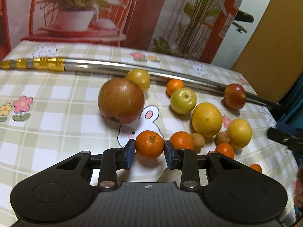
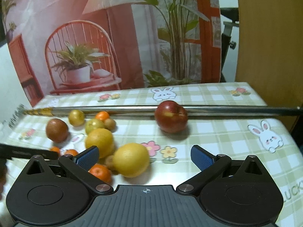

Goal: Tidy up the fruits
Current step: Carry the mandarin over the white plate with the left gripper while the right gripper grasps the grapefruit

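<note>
Left tongs (image 1: 149, 152) gripping mandarin (image 1: 149, 144), perhaps five mandarins.

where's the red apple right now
In the right wrist view the red apple sits apart from the other fruit, against the long metal rod at the far side of the checked tablecloth.

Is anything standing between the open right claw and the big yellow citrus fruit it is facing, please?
Nothing visible does. The large yellow citrus fruit lies just ahead of the right claw, toward its left finger, with bare checked tablecloth beyond. A small orange mandarin and a small brown fruit crowd its left side, not the approach.
</note>
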Tool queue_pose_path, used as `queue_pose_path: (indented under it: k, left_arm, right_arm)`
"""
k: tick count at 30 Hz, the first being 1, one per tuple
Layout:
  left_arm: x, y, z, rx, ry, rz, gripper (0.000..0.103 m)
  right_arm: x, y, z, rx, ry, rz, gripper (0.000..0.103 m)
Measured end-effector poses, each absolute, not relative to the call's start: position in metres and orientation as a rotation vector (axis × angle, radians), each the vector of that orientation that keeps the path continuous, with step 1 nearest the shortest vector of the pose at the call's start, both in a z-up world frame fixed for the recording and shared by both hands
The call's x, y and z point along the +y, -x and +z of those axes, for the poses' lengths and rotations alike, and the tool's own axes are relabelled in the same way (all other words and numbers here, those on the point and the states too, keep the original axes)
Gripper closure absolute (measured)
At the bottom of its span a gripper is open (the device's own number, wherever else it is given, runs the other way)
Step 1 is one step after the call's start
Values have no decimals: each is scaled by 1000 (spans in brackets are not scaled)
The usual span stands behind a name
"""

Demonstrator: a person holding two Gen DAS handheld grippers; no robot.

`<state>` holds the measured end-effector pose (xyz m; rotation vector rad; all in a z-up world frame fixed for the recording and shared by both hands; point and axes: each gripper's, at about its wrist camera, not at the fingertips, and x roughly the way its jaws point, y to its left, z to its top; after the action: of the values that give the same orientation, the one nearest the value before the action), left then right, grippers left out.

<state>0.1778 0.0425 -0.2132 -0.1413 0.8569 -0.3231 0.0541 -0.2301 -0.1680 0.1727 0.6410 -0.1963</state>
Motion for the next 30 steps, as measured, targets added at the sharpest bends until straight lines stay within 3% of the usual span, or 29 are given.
queue_pose_path:
  k: [5, 8, 13, 18, 30]
  left_arm:
    - [41, -159, -201, 807, 142, -329, 68]
    - [38, -148, -195, 784, 140, -332, 68]
    - [35, -134, -194, 778, 161, -344, 68]
    - [32, -125, -196, 775, 151, -348, 68]
    - [37, -119, -199, 787, 179, -329, 68]
  right_arm:
    - [-236, -64, -190, 639, -152, -171, 7]
    - [-238, -75, -205, 657, -182, -167, 21]
    - [-232, -89, -214, 653, -226, -126, 24]
    - [-225, -106, -222, 695, -218, -105, 36]
    - [-231, -123, -226, 732, -294, -107, 40]
